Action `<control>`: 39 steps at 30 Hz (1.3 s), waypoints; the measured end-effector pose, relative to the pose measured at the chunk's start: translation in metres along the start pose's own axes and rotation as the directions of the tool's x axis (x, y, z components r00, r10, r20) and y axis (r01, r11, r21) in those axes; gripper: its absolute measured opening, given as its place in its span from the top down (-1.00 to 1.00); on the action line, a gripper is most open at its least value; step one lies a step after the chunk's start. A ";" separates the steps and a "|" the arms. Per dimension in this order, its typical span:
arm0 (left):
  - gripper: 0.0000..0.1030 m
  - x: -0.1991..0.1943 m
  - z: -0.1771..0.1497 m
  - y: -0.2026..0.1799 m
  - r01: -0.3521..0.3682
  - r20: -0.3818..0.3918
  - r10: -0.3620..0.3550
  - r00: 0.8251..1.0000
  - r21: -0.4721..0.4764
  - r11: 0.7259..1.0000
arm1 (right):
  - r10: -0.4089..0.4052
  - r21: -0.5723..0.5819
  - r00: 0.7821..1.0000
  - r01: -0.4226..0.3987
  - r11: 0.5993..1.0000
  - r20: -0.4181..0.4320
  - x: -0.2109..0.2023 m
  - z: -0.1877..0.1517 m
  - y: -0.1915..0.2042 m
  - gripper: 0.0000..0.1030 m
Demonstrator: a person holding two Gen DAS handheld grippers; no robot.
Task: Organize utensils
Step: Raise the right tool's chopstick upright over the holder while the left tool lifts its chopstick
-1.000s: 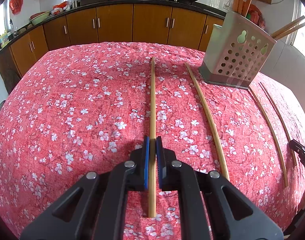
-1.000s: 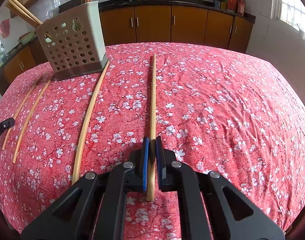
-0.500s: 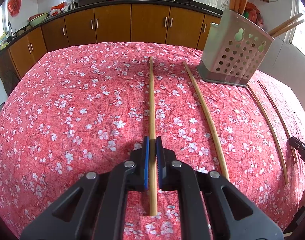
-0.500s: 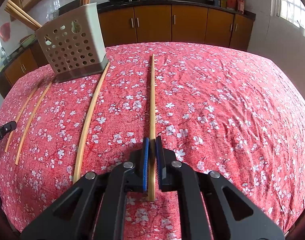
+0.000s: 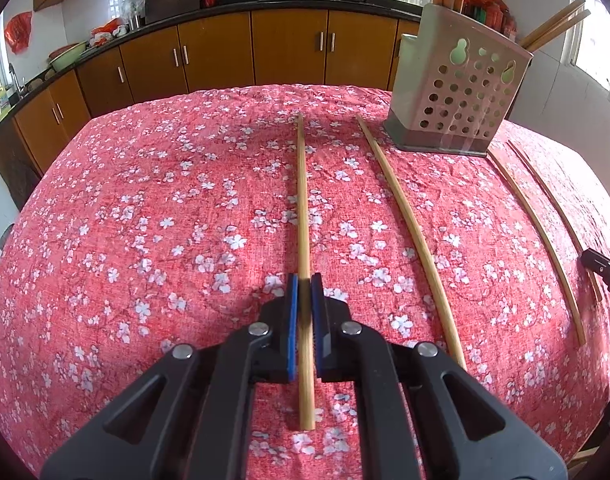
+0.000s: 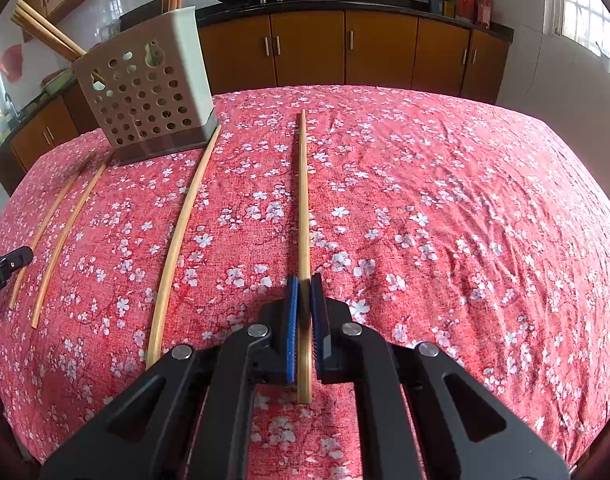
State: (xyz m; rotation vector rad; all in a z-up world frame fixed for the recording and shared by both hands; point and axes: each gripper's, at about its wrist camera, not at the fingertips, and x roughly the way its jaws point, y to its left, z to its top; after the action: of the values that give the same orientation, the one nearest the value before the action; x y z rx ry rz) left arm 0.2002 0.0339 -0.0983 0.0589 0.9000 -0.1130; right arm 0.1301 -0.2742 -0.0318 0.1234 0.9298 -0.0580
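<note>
My left gripper (image 5: 303,280) is shut on a long bamboo chopstick (image 5: 302,200) that runs straight ahead over the red floral cloth. My right gripper (image 6: 303,280) is shut on another bamboo chopstick (image 6: 303,192) the same way. A perforated grey utensil holder (image 5: 457,100) with chopsticks in it stands at the far right in the left wrist view; it stands at the far left in the right wrist view (image 6: 145,96). Three loose chopsticks lie between the grippers, the nearest one (image 5: 413,240) beside my left gripper; it also shows in the right wrist view (image 6: 181,232).
The table wears a red cloth with white flowers (image 5: 165,220). Two thin chopsticks (image 6: 65,232) lie beyond the thick one. Brown kitchen cabinets (image 5: 289,48) and a counter with woks stand behind the table. A window is at the right (image 6: 585,8).
Both grippers have lifted and tipped a little with their chopsticks; the holder and far table edge sit lower in each view. The loose chopsticks have not moved.
</note>
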 end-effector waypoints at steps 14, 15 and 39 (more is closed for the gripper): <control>0.86 -0.073 0.031 0.005 0.002 0.213 -0.006 0.977 0.019 1.000 | -0.016 0.023 0.977 0.012 1.000 0.212 -0.057 0.019 -0.019 0.86; 0.85 -0.073 0.031 0.005 0.001 0.212 -0.005 0.977 0.018 1.000 | -0.016 0.023 0.978 0.012 1.000 0.210 -0.056 0.019 -0.019 0.86; 0.86 -0.130 0.059 0.017 -0.001 0.395 0.008 0.919 -0.020 1.000 | -0.051 0.050 0.895 0.033 0.998 0.444 -0.114 0.050 -0.031 0.86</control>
State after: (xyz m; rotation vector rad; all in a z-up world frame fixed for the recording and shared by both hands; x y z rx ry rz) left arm 0.1679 0.0550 0.0404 0.0189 0.4953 -0.1071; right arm 0.0983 -0.3121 0.0868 0.1214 0.4706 -0.1399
